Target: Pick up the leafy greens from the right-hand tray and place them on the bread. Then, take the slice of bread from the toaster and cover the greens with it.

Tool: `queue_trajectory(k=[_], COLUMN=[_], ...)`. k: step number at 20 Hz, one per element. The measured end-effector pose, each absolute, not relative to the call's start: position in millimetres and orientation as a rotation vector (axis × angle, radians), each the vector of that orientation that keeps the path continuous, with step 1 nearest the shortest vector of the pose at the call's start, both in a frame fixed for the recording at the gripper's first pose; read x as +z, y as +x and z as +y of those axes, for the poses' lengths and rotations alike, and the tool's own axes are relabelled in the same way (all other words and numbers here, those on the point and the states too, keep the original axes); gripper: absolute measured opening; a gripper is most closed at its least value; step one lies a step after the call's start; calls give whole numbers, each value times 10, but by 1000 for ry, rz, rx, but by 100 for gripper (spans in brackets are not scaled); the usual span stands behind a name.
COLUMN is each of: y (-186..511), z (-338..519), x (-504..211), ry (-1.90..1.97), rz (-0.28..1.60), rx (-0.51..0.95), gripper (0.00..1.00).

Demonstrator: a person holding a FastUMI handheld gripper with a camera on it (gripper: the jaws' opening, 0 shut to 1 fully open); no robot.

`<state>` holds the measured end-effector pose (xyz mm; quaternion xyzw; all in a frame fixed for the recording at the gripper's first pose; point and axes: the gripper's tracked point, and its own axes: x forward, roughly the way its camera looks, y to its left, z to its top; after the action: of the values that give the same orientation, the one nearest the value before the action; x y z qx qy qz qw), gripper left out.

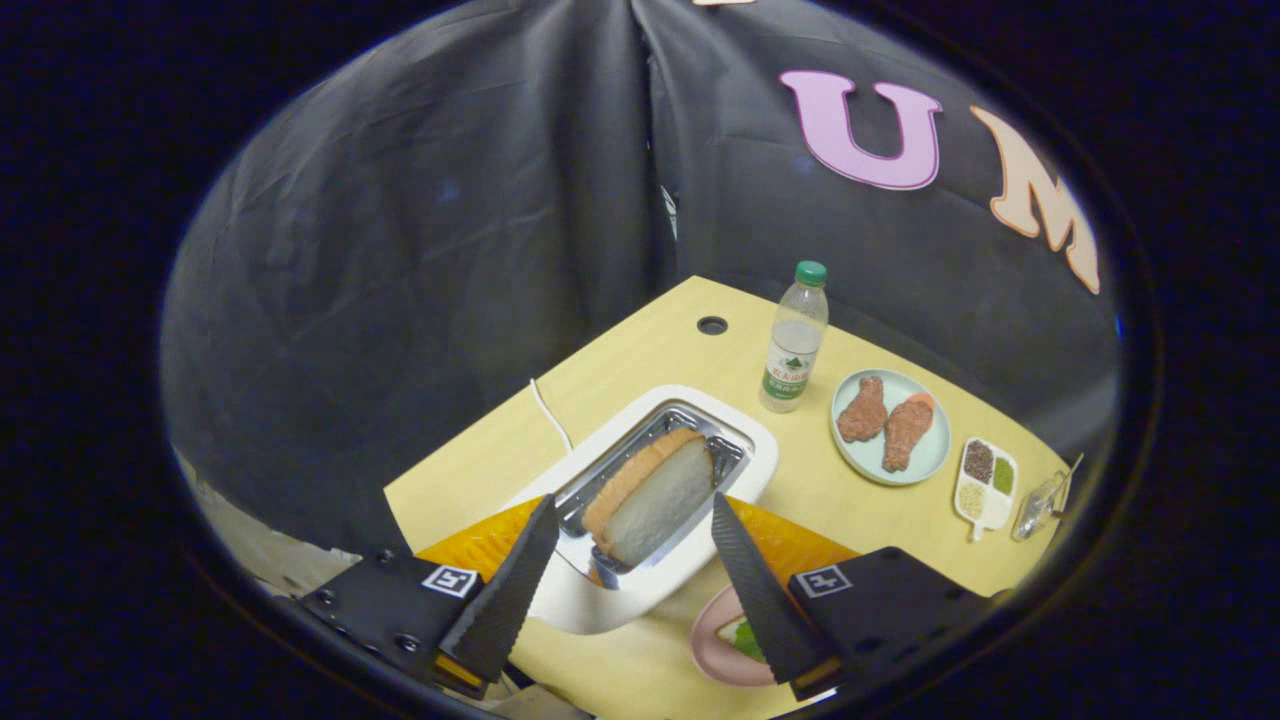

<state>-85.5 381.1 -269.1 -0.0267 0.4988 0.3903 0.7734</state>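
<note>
A white toaster [745,470] stands on the wooden table just ahead of my fingers, with a slice of bread [655,495] poking up out of its slot. My gripper [635,515] is open above it, one finger on each side of the slice and not touching it. Under my right finger lies a pink plate [715,645] with a bit of leafy greens [745,637] on pale bread, mostly hidden by the finger.
Beyond the toaster stand a water bottle [795,340], a pale blue plate [932,455] with two drumsticks, a small white divided dish [985,482] and a clear item [1040,505] at the table's edge. A white cord [550,410] runs off behind the toaster. An orange mat [790,545] lies beneath.
</note>
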Motion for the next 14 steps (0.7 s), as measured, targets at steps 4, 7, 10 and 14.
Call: queue_trajectory(k=[4, 7, 10, 14], y=[-824, -836, -880, -803], z=[3897, 3926, 3928, 3855], x=[-2759, -2885, -2963, -2973], ry=[6, 12, 1, 6], rz=[1150, 1193, 1227, 1220], rx=[774, 736, 721, 664], gripper=[88, 73, 57, 36])
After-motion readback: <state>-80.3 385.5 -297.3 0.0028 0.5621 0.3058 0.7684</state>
